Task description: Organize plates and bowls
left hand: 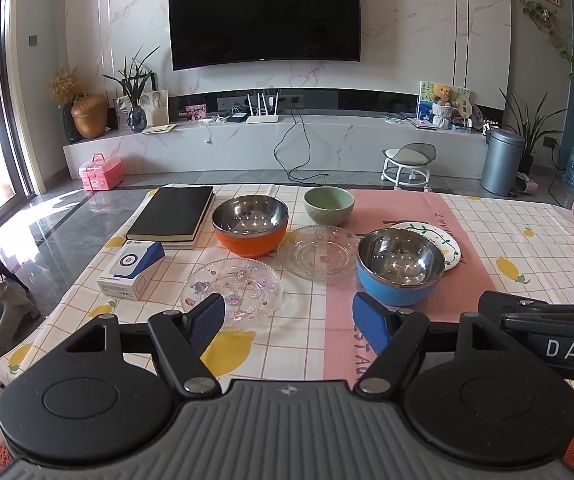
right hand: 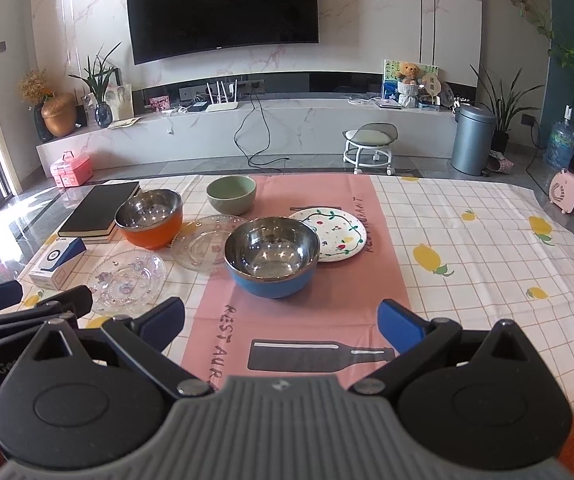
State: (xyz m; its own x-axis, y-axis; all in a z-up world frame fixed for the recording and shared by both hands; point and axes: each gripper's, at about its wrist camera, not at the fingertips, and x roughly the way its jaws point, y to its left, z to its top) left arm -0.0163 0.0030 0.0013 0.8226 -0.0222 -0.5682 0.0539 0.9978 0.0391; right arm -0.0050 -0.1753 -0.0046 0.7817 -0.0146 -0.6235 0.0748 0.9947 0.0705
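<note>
Left gripper [left hand: 289, 320] and right gripper [right hand: 281, 320]: jaws wide open, holding nothing, above worktop [right hand: 467, 248] near edge. Blue bowl [right hand: 271, 256] mid-worktop, touching painted plate [right hand: 337, 236]; orange bowl [right hand: 150, 218], green bowl [right hand: 231, 194], two glass plates [right hand: 129, 282] left of it.

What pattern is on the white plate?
A green vine ring with small fruits on the white plate, clearest in the right wrist view.

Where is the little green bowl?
The green bowl sits at the table's far edge, behind the clear glass plate, between the orange bowl and the white painted plate.
</note>
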